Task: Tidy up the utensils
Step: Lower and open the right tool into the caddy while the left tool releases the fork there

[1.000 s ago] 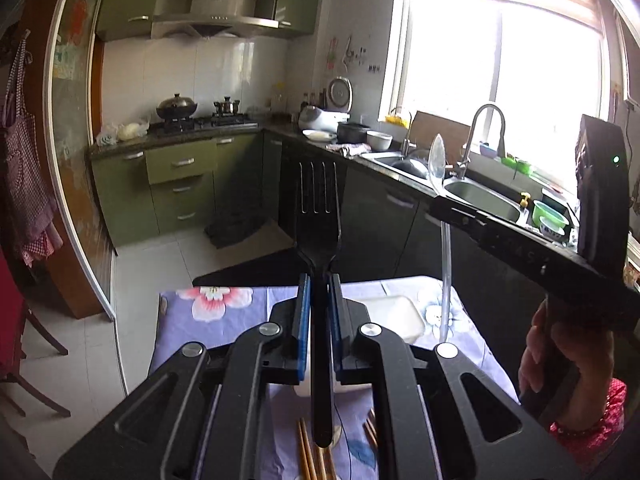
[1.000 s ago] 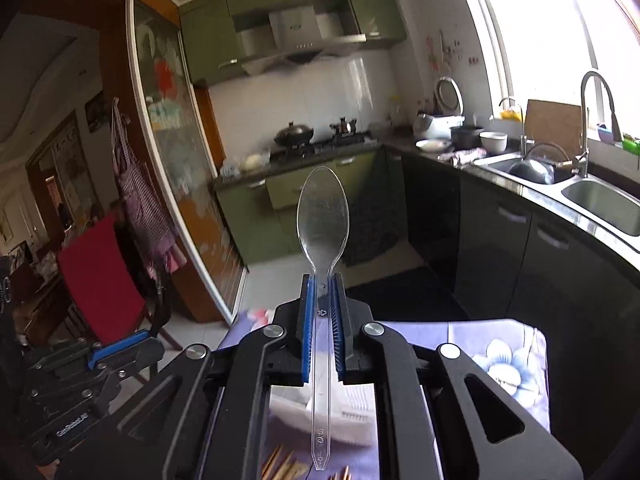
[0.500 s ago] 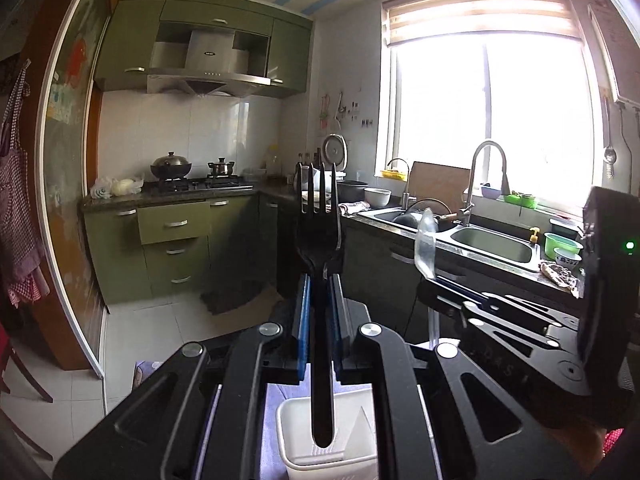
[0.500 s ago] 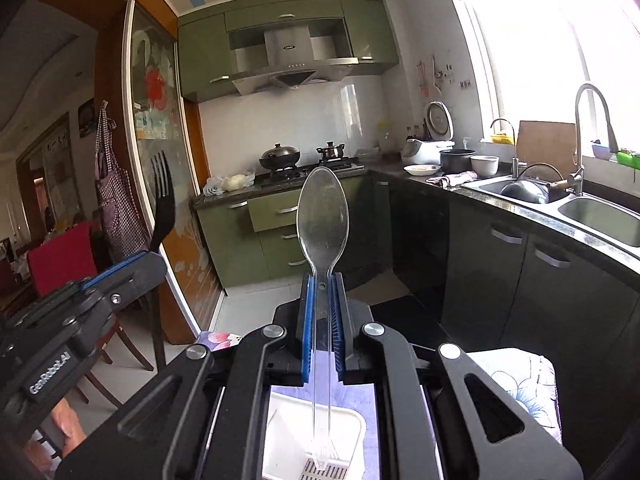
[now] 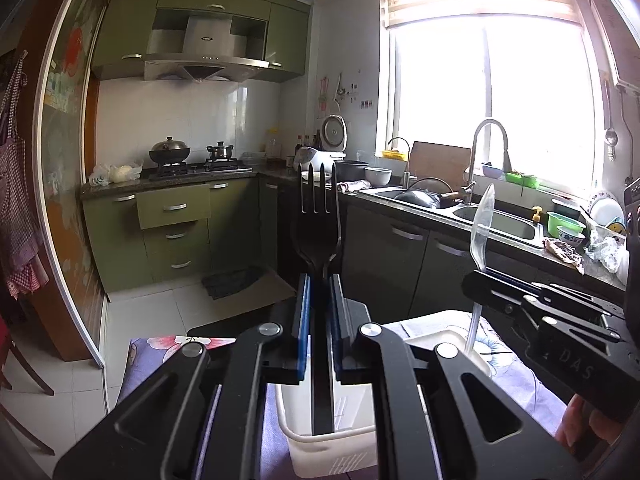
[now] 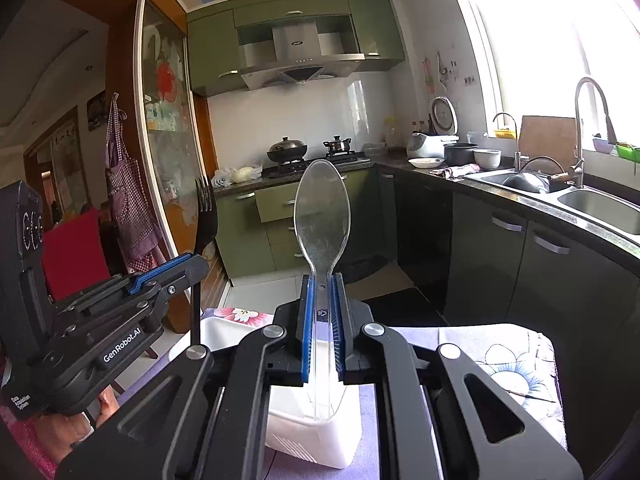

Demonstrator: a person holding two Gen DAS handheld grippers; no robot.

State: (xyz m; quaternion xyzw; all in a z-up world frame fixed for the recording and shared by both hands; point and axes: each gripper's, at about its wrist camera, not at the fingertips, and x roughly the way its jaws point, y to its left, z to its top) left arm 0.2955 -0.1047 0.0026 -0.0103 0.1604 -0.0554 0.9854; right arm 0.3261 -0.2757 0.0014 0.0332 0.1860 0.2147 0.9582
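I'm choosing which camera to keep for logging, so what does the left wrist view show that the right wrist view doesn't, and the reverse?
Only the left wrist view shows the left tool clamped head-on on the black fork, plus a green bowl beside the sink.

Only the right wrist view shows the right tool clamped head-on on the clear spoon, plus a red chair.

Both show each utensil upright with its handle over the white bin, the floral tablecloth, stove and faucet.
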